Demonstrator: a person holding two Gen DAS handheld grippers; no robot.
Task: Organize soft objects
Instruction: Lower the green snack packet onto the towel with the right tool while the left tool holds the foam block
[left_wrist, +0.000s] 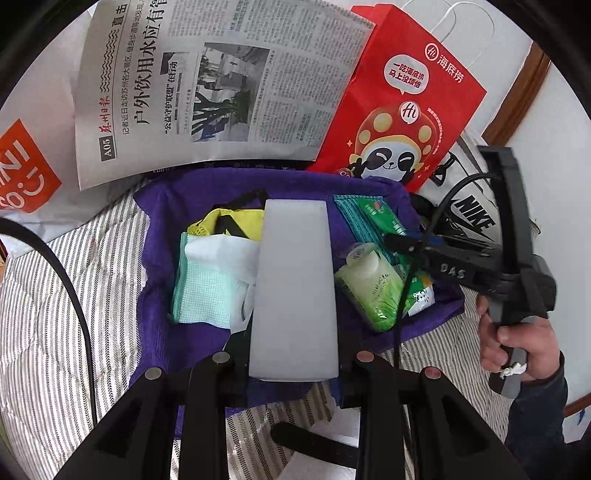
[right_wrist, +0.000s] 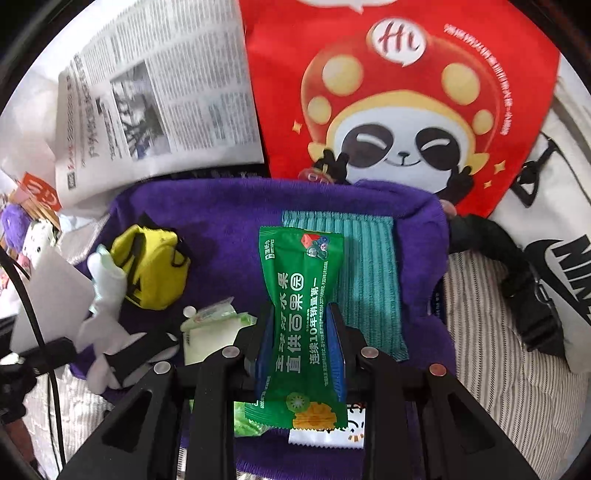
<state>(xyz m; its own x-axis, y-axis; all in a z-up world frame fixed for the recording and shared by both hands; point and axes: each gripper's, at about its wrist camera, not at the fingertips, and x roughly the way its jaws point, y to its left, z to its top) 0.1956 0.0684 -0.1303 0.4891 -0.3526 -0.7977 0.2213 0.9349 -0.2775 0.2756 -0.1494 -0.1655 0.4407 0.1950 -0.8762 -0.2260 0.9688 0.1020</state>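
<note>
My right tongs (right_wrist: 301, 354) were clenched on a green wet-wipe packet (right_wrist: 301, 317), the blue pads pinching its middle so that it narrowed there. The packet stood lengthwise between the pads, its top pointing to twelve o'clock over the purple towel (right_wrist: 221, 229), with a teal ribbed cloth (right_wrist: 373, 280) lying on the towel just at its three o'clock side. At nine o'clock from the packet sat a yellow pouch (right_wrist: 151, 269) with black straps.

My left tongs (left_wrist: 294, 295) were clenched on a white foam block (left_wrist: 295, 288), which stood up the middle of the left wrist view. At nine o'clock from it lay a mint mesh cloth (left_wrist: 201, 288) under a white cloth (left_wrist: 225, 251); at three o'clock lay a pale green tissue pack (left_wrist: 369, 288).

The towel was spread on a striped bed cover (left_wrist: 44, 314). Toward twelve o'clock stood a newspaper (left_wrist: 221, 74) and a red paper bag (left_wrist: 402, 110).
</note>
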